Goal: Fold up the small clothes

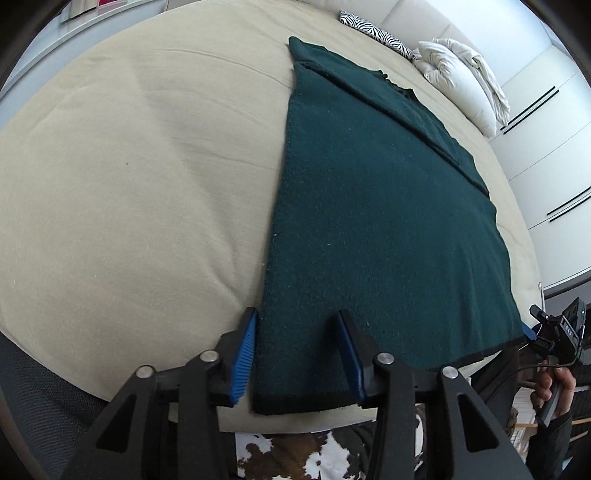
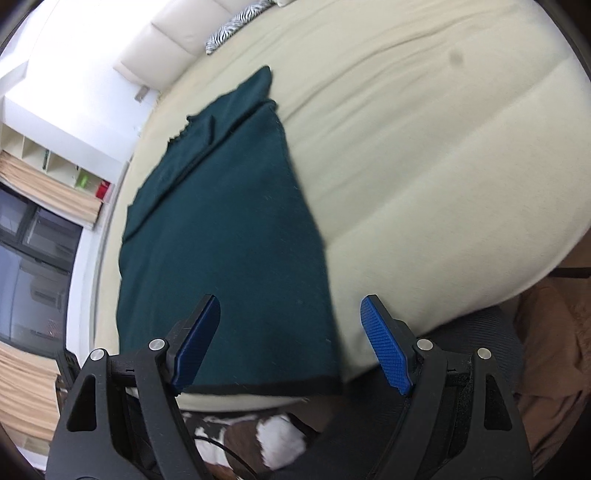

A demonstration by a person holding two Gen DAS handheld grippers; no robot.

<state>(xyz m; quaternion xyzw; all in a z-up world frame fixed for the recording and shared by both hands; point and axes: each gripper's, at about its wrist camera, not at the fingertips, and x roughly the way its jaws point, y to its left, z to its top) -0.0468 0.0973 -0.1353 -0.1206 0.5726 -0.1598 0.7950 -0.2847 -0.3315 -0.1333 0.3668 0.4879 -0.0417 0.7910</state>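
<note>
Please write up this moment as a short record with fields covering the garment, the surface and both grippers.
garment: dark green garment, lying flat, far end folded over itself
surface: beige bed cover
garment hem: dark-trimmed, at the bed's near edge
left gripper: over the hem's left corner, fingers apart, cloth between them, not pinched
right gripper: over the hem's right corner, fingers wide apart, holding nothing
far end of bed: zebra-print pillow, white duvet
floor: cowhide rug
</note>
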